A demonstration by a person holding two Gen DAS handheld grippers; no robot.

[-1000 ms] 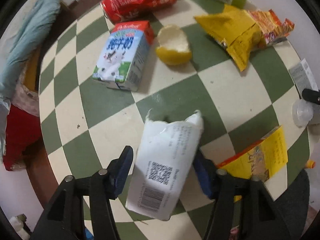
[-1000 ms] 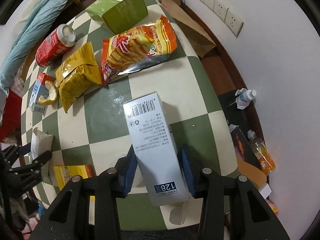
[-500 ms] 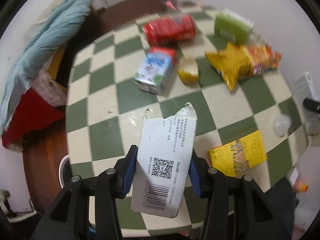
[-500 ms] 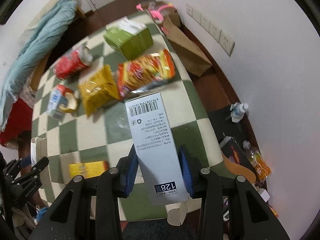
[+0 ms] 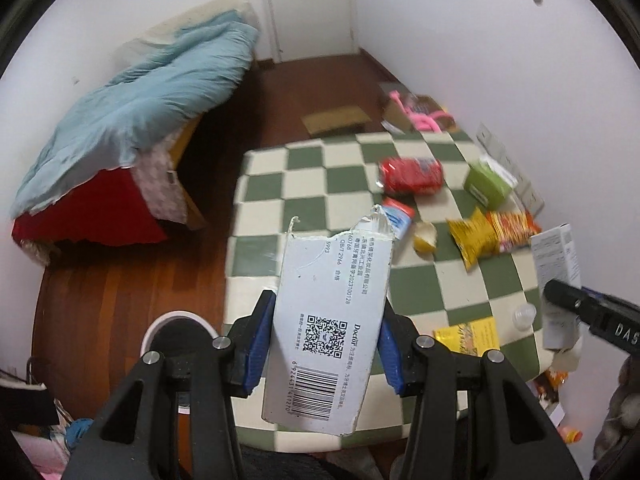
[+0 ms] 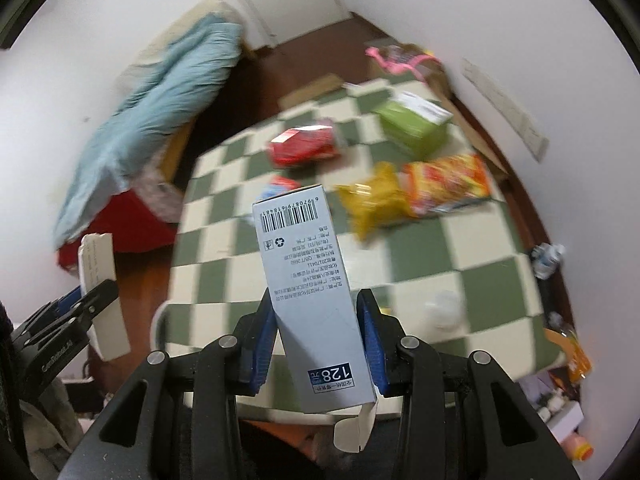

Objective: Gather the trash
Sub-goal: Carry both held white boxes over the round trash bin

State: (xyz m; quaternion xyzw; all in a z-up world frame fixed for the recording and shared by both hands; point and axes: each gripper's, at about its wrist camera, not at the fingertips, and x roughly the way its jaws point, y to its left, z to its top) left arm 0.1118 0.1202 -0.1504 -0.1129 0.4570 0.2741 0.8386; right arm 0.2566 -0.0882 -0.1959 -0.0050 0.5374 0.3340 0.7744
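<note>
My left gripper is shut on a torn white box with a QR code, lifted clear of the green-and-cream checkered table. My right gripper is shut on a grey-white box with a barcode and "128", also held above the table. Each gripper shows at the edge of the other's view. On the table lie a red can, a green box, a yellow snack bag, an orange snack bag, a milk carton, a lemon peel and a yellow packet.
A white-rimmed round bin stands on the wood floor left of the table, partly behind my left gripper. A bed with a blue quilt fills the left side. Cardboard and pink items lie beyond the table. Bottles stand by the right wall.
My left gripper's pads closed onto the torn box. Both grippers then rose well above the table with their boxes, and the views now take in the room.
</note>
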